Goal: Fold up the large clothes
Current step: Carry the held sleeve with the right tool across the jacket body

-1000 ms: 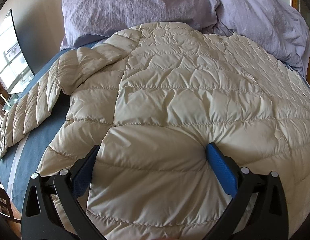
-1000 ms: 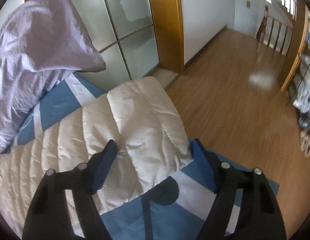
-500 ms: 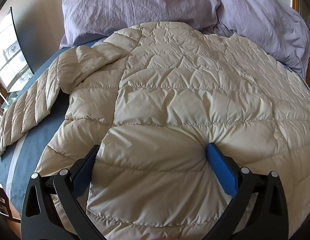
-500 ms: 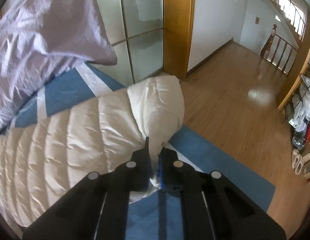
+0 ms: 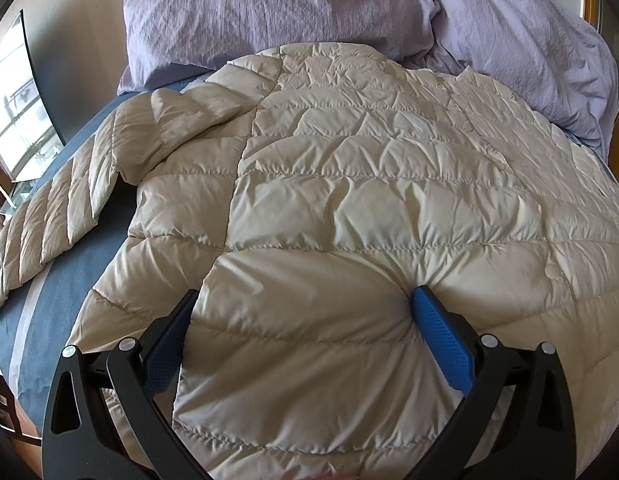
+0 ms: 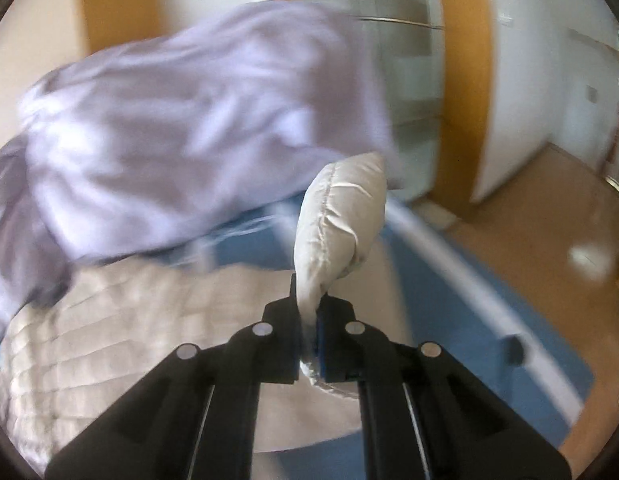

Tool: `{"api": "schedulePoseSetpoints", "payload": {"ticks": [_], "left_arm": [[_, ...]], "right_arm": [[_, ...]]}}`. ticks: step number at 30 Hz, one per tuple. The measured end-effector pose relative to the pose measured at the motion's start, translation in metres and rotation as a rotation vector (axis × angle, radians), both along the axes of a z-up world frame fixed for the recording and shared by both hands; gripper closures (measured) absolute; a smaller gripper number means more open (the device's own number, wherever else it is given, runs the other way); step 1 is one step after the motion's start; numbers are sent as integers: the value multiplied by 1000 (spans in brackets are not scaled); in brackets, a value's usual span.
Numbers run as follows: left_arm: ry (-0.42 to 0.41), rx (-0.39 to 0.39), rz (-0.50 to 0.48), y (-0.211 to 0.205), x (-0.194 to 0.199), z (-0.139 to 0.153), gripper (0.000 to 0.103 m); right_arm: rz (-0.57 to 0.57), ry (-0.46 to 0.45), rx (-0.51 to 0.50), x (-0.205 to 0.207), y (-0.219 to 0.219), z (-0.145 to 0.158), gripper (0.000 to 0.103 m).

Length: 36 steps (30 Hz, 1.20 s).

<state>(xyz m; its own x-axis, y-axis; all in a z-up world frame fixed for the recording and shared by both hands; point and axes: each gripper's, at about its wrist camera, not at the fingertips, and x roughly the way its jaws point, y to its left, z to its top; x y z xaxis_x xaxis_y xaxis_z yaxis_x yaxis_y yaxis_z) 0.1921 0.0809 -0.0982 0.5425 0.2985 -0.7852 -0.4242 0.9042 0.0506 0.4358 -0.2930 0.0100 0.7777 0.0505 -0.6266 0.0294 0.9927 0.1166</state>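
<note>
Left wrist view: cream quilted down jacket (image 5: 349, 208) spread flat across a blue bedsheet (image 5: 65, 280), its collar end toward two lavender pillows (image 5: 277, 12) at the head of the bed. One sleeve (image 5: 53, 216) lies stretched out to the side over the sheet. The left gripper (image 5: 303, 308) rests on the lower body of the jacket with its blue-padded fingers (image 5: 441, 336) spread wide, pressed into the padding on either side of a broad bulge of fabric and not pinching it.

Right wrist view (motion-blurred): the right gripper (image 6: 309, 320) has its jaws drawn together on the cuff end of the other sleeve (image 6: 341, 216), which stands up puffed above the fingertips, lifted off the bed. Behind it lie what appears to be the jacket body (image 6: 89, 340), a lavender pillow (image 6: 189, 132), the striped blue sheet (image 6: 489, 300) and a wooden floor (image 6: 549, 216).
</note>
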Motion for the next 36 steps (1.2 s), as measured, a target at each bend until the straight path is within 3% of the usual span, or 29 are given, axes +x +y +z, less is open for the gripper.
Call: {"api": "schedulePoseSetpoints", "payload": {"ticks": [10, 16, 24, 27, 30, 32, 36], "left_arm": [[-2, -11, -2, 1, -2, 0, 1], [-4, -20, -3, 0, -2, 0, 1], [-4, -25, -4, -2, -2, 1, 1], [-5, -30, -5, -2, -3, 1, 1], [-5, -31, -5, -2, -3, 1, 1], [-5, -31, -5, -3, -3, 2, 1], [-5, -32, -5, -1, -3, 1, 1]], "right_arm": [[400, 156, 10, -27, 198, -42, 97], [529, 221, 16, -52, 261, -60, 96], [641, 260, 74, -76, 298, -54, 94], [685, 269, 77, -85, 310, -55, 89], [721, 276, 73, -91, 312, -56, 79], [743, 269, 92, -95, 311, -52, 67], [745, 153, 74, -104, 302, -29, 58]]}}
